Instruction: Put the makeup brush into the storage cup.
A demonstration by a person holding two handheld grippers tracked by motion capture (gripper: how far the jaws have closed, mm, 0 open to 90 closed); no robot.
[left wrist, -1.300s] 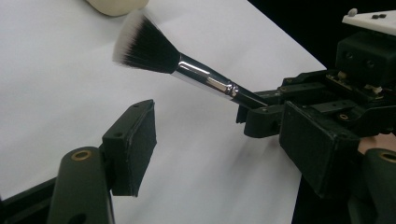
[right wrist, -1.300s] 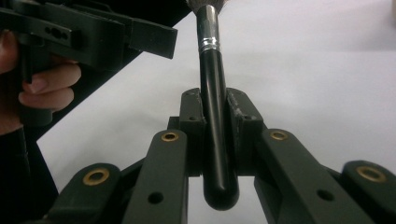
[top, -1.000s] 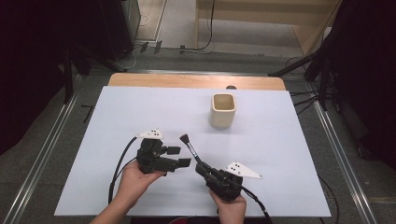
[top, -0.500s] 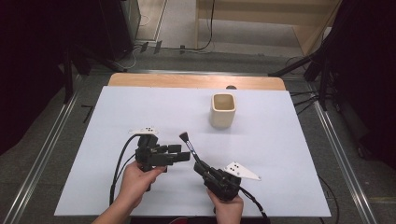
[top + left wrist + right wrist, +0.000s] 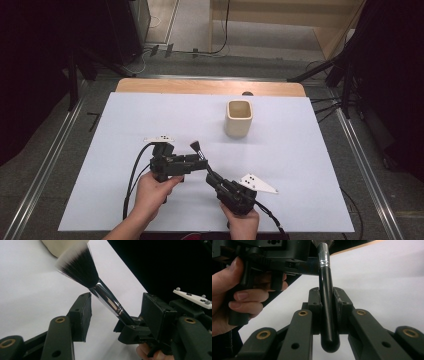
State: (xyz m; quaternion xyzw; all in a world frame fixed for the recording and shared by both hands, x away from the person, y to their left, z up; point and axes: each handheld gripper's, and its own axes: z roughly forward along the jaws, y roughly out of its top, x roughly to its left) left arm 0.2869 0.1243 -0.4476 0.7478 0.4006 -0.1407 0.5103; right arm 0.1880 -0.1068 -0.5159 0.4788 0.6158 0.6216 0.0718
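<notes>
Wooden table (image 5: 150,86) under a pale white sheet (image 5: 125,120); a strip of bare wood left showing along the far edge, behind the cream cup (image 5: 238,119). Cup upright, open-mouthed, squarish — standing directly on the sheet, right of the middle, toward the far side; a short shadow on the sheet just beside its base. A small dark thing (image 5: 247,93) just behind the cup, at the line where sheet meets wood — too small to tell. Sheet plain and flat on all sides of the cup; metal rails (image 5: 367,165) flanking the table, well apart from the cup.
</notes>
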